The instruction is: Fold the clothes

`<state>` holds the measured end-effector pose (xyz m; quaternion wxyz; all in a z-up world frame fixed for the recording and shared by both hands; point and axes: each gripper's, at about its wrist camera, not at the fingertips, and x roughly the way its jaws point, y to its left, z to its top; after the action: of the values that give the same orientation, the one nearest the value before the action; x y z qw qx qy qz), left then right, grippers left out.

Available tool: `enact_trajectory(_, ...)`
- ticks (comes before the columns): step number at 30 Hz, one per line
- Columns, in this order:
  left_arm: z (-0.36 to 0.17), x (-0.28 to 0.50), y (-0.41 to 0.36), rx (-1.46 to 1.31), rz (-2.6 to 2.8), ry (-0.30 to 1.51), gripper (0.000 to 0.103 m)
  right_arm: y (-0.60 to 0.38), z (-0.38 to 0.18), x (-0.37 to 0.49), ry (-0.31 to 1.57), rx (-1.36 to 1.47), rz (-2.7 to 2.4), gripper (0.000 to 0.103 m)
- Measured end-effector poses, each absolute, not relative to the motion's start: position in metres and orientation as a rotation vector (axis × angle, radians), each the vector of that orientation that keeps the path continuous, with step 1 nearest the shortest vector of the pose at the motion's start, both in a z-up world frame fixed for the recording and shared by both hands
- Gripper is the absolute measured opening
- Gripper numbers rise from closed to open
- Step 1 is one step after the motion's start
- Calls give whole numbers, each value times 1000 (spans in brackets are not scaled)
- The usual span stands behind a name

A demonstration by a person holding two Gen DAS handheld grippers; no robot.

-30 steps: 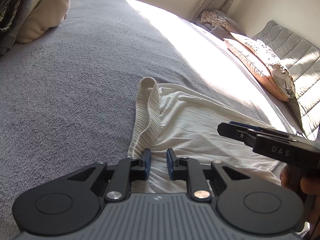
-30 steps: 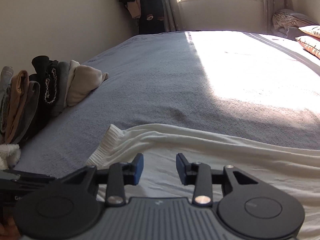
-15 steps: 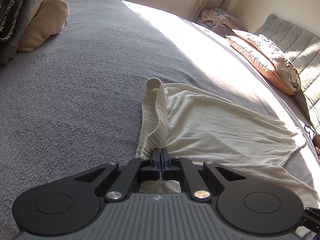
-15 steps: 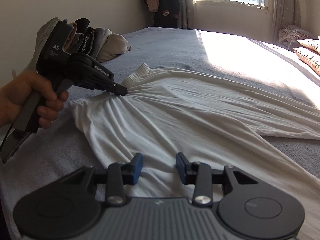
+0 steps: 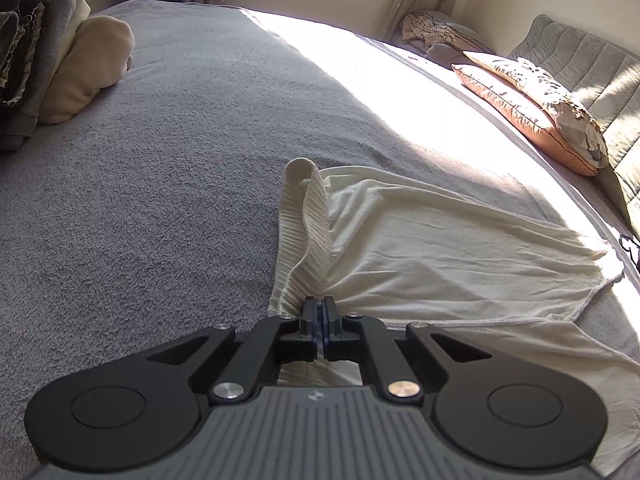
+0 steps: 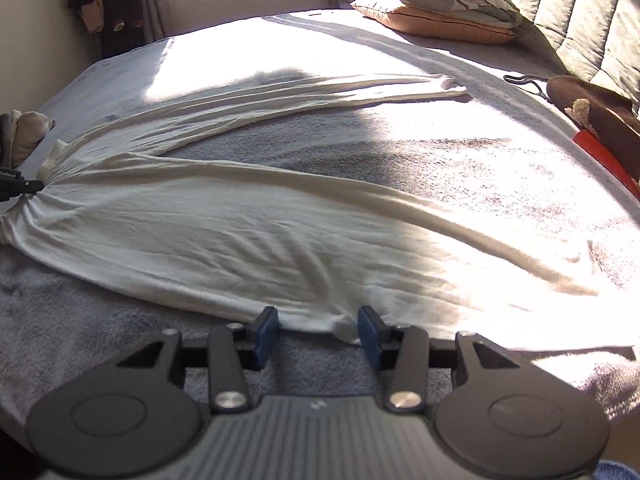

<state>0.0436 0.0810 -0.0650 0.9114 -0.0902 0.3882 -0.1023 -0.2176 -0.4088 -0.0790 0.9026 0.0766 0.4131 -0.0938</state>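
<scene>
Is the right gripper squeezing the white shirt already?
No, the right gripper is open, its blue pads apart at the hem of the white shirt, pressing on nothing.

- L gripper (image 5: 320,307): we've got the jaws pinched tight, pads pressed on a bunch of cream fabric near the ribbed collar, pointing down at a slant.
- R gripper (image 6: 316,330): jaws apart, just been opening wider; blue pads (image 6: 265,330) sit either side of the garment's near edge, not pressing on it. Also angled down.
</scene>
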Motion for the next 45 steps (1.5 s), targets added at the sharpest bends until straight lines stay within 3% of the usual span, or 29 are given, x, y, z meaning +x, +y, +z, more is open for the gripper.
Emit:
enact_trajectory(2, -58, 36, 79, -183, -191, 787, 12, -438, -74, -233, 838, 263, -298, 49)
enact_trajectory(5, -43, 17, 75, -157, -148, 735, 43, -482, -62, -266, 754, 478, -375, 54)
enact_trajectory(6, -37, 9, 74, -147, -136, 715, 45, -494, -59, -276, 726, 533, -410, 56)
enact_trajectory(11, -13, -31, 80, -257, -132, 674, 45, -552, -57, -318, 601, 823, -512, 57)
enact_trajectory(24, -40, -98, 127, -629, -54, 723, 45, -578, -74, -313, 609, 1034, -516, 51)
enact_trajectory(38, -71, -82, 111, -690, -26, 758, 46, -574, -78, -303, 611, 1054, -532, 50)
enact_trajectory(45, -72, -80, 101, -606, 14, 730, 41, -580, -81, -311, 585, 1104, -524, 43)
